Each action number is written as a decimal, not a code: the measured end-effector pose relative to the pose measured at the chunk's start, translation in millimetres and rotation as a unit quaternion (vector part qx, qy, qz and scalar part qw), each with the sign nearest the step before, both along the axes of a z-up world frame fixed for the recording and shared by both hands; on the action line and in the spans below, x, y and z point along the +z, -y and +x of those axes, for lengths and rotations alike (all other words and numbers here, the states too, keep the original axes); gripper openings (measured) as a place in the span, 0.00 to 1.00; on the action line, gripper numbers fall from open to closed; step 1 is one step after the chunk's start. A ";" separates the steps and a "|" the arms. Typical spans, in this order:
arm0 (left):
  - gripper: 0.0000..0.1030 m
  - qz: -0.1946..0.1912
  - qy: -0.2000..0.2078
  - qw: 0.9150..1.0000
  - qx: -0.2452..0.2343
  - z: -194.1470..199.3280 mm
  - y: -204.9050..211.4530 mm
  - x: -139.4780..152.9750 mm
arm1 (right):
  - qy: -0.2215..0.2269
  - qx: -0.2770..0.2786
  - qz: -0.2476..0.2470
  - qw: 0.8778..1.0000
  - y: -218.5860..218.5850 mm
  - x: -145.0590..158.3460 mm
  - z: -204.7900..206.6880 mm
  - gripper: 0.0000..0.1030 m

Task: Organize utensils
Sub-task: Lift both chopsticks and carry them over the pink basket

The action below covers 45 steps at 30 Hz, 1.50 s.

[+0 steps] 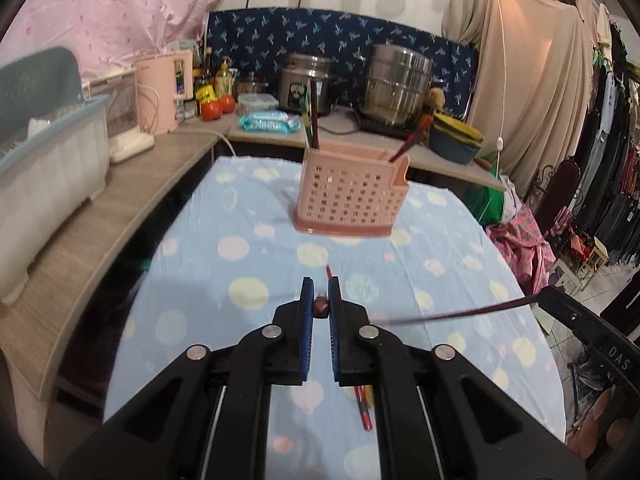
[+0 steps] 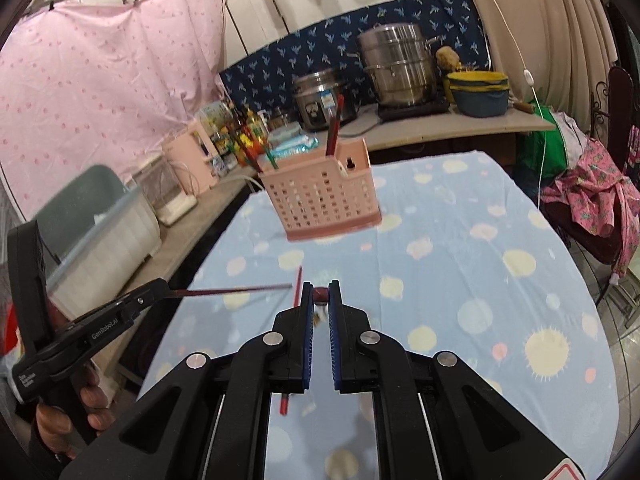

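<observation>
Step in hand: carrying, by the look of it. One chopstick clamped in each gripper, both held above the table, holder waiting ahead.
Left gripper (image 1: pixel 321 300): blue ribbed pads pinched on the butt of a dark red chopstick (image 1: pixel 321 307). From the right wrist view, seen as a thin, straight, glossy stick (image 2: pixel 236 290) poking out level from the black jaws.
Left hand (image 2: pixel 60 412): wrapped round the black plastic handle, low at the left edge.
Loose chopstick (image 1: pixel 363 408): red, lying flat on the cloth under the left gripper, tip showing again just beyond the pads. Not yet collected.
Holder (image 1: pixel 352 190): pink plastic caddy, box-shaped, walls pierced with rows of square holes, solid base. Upright near the far end of the table, well apart from both grippers. Several sticks already standing in it, leaning, reds and a green one.
Tablecloth (image 1: pixel 460 280): soft pale blue fabric, pastel dots, a little wrinkled.
Right gripper (image 2: pixel 320 298): fingers squeezed together on a rounded dark red chopstick end (image 2: pixel 320 295). Shaft (image 1: pixel 460 312) seen from the left view as a long thin blurred line.
Next move: forward to the holder, each stick tipped upright, tip lined up over an open compartment, then pads released. Narrow slots, long slippery sticks, so careful aim needed.
</observation>
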<state>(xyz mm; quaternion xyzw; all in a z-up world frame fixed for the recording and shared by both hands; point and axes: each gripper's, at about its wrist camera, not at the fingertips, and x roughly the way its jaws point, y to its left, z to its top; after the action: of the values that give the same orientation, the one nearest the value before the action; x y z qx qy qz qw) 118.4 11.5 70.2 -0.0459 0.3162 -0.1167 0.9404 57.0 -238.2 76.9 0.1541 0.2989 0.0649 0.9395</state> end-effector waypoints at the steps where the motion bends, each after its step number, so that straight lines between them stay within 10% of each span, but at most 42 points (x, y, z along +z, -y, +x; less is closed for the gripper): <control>1: 0.07 0.001 0.008 1.000 0.002 4.6 0.2 6.8 | 0.006 -0.002 0.001 1.000 1.7 5.5 3.6 0.07; 30: 0.07 -0.026 0.194 0.980 0.016 147.1 32.9 168.0 | 0.163 -0.021 0.010 0.986 23.4 151.8 172.2 0.07; 45: 0.07 -0.019 0.165 0.986 0.024 234.4 42.6 138.1 | 0.124 -0.025 0.010 0.992 18.4 118.4 272.3 0.07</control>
<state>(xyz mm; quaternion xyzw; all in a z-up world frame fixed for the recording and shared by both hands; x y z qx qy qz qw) 352.8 -31.1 208.3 -0.0513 0.1531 -0.1055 0.9812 329.2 -256.7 195.3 0.1621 0.1758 0.0626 0.9690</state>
